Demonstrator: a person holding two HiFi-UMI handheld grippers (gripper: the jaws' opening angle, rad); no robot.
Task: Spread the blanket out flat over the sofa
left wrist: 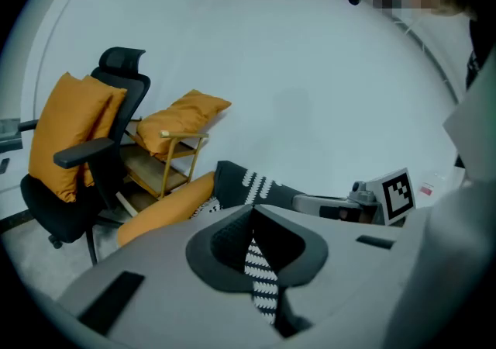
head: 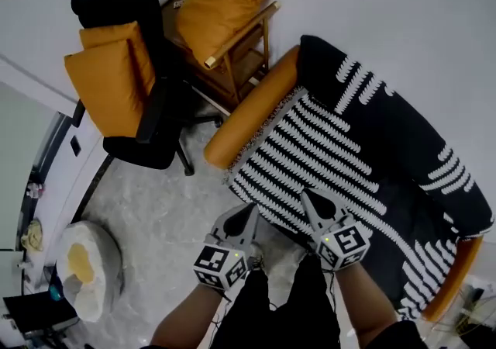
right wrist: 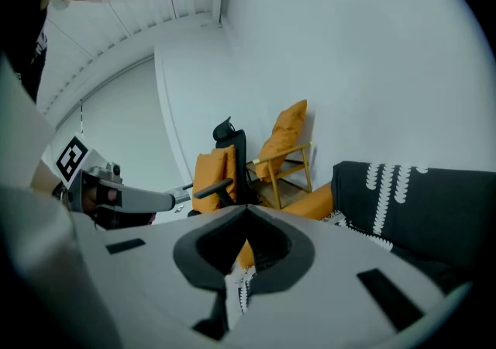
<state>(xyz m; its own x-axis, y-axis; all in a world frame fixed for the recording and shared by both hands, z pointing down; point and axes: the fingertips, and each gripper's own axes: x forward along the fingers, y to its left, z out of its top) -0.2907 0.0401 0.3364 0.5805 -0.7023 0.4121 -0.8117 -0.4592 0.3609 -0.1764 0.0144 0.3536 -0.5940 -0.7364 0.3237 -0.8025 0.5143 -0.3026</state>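
Blanket (head: 349, 146) lies draped over the sofa (head: 252, 111) seat & back, w/ its near edge at the front. Left gripper (head: 248, 212) and right gripper (head: 310, 198) each have jaws clenched on that hem, striped cloth pinched between them in both gripper views, so the step in hand looks like the lift-&-pull to straighten it. Next prob. calls for drawing both ends apart & forward evenly, grip kept tight so nothing slips, then laying it down flat.

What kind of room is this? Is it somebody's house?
Probably a living room or lounge corner, though it could be staged. There is an orange sofa with a black-and-white blanket over it, a black office chair and a wooden armchair with orange cushions.
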